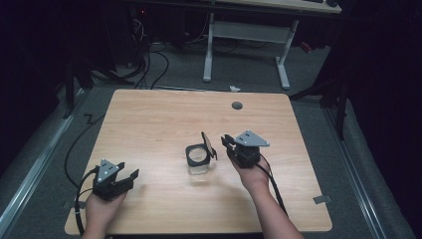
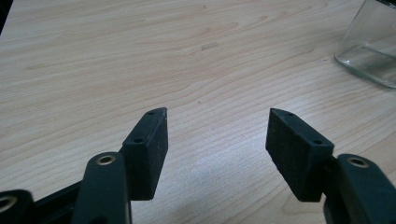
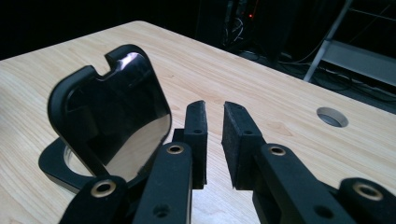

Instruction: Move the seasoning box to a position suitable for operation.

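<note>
two forearms come in along the bottom edge of the high view, each hand carrying a gripper. left gripper (image 1: 130, 175) sits at lower left of the frame, low over the table (image 1: 149, 124), jaws spread wide with nothing between them; in the left gripper view just bare wood shows in the gap, and the glass jar (image 2: 371, 46) sits at the far upper right, well apart.

right gripper (image 1: 227, 141) is at centre right of the high view, just beside the jar (image 1: 198, 158), whose hinged black lid (image 1: 209, 144) stands flipped up. in the right gripper view the jaws are nearly closed, a thin slit left between the pads, holding nothing, with the lid (image 3: 112, 102) close on the left of the frame and the jar's black collar (image 3: 58, 165) below it.

risk, as i judge it: the right jaws are close beside the raised lid, so a careless sideways nudge could push the light jar across the smooth wood or tip it. pushing the lid down with one gripper while the left one is so far off leaves the jar unbraced, and it may slide.
</note>
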A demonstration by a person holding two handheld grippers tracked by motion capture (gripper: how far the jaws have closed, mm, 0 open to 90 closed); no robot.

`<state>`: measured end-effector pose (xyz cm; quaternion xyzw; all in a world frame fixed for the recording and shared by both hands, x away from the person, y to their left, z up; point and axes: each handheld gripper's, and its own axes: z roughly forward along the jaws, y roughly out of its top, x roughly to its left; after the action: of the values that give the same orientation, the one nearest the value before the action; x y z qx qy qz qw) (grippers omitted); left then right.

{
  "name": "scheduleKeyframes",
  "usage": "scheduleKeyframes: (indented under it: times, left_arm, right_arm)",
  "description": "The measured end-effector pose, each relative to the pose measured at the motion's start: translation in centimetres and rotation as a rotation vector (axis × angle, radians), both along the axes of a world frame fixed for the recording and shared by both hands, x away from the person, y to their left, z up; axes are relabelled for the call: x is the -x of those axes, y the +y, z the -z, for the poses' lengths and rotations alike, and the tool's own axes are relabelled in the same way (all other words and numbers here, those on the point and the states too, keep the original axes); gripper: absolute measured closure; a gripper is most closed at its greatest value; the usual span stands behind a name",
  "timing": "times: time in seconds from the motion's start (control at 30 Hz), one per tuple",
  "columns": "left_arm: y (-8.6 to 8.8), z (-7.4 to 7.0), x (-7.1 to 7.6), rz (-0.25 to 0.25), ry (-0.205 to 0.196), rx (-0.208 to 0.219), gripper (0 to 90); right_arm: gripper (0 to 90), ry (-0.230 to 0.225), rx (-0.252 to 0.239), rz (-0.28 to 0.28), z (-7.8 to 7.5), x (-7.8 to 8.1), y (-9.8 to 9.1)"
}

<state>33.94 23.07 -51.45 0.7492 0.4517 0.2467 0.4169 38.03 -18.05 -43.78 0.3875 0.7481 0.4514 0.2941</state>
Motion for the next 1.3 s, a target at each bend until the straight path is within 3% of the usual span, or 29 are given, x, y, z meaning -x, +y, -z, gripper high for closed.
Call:
scheduleKeyframes:
  times: [0.3, 0.43, 0.57, 1.3]
  left_arm:
    - [0.0, 0.0, 0.0, -0.001, 0.0, -0.004, 39.6]
    - [0.0, 0.0, 0.0, -0.003, -0.001, -0.004, 39.7]
    - [0.1, 0.0, 0.0, -0.004, 0.0, -0.004, 39.8]
    - [0.0, 0.1, -0.1, -0.003, 0.003, -0.011, 39.9]
  right_arm:
    - [81.9, -0.001, 0.01, -0.036, -0.2, -0.2, 1.8]
    - [90.0, -0.005, 0.017, -0.052, -0.2, -0.2, 2.4]
    - [90.0, -0.003, 0.033, -0.067, 0.0, -0.1, 3.0]
    - [90.0, -0.005, 0.021, -0.09, 0.2, 0.1, 3.8]
